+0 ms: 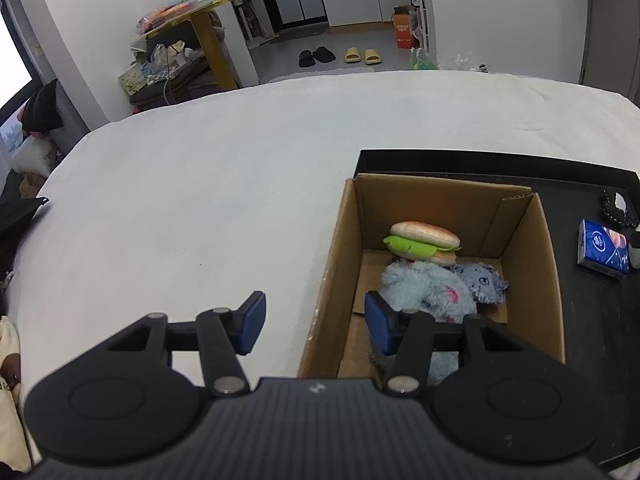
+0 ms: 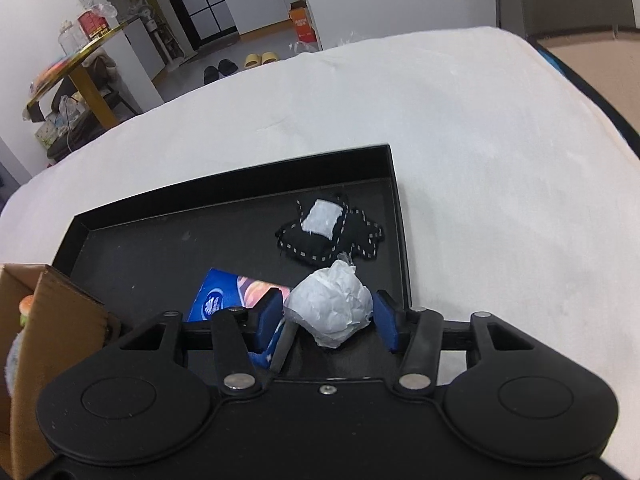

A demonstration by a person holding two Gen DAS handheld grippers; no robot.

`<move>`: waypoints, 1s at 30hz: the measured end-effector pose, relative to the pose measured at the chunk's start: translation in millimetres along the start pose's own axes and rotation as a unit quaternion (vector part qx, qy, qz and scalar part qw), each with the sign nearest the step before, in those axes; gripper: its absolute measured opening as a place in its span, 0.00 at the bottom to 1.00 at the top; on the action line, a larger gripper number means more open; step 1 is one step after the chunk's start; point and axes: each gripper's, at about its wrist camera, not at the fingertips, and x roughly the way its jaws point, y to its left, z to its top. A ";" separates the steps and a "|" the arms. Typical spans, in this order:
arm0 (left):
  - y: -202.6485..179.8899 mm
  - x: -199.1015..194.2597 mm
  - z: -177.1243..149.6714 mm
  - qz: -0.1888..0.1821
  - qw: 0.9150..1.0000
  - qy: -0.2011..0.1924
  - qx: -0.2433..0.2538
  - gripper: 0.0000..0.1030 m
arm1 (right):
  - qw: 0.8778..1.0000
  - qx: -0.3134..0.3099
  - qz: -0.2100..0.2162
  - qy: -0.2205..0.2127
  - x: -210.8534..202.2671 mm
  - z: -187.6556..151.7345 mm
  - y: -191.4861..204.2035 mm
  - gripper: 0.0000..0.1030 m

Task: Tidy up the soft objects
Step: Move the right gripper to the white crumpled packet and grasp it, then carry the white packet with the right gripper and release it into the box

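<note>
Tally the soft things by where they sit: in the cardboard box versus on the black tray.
In the cardboard box: 3 (burger plush, light blue fluffy toy, grey-blue cloth)
On the black tray: 3 (black stitched plush, tissue pack, white crumpled wad)
Total: 6

On the bed (image 1: pixel 200 184) lies a tray (image 2: pixel 224 188). A cardboard box (image 1: pixel 528 264) stands at the tray's left, holding a plush burger (image 1: pixel 424 242) behind a fluffy toy (image 1: pixel 428 290). Right of the box, in the tray, lie a tissue pack (image 1: pixel 604 248), a crumpled wad (image 2: pixel 328 308) and, behind them, a stitched plush (image 2: pixel 328 232).
</note>
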 end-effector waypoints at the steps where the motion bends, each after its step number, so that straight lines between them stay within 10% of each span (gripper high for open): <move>1: 1.4 -1.5 -1.6 -0.001 1.000 0.000 -0.003 0.51 | 1.000 0.005 0.003 0.002 -2.0 -1.7 -1.3 0.47; 30: 7.8 -0.9 -8.8 -0.021 1.000 0.000 -0.004 0.51 | 0.997 -0.004 0.020 0.072 -2.5 -29.0 10.6 0.57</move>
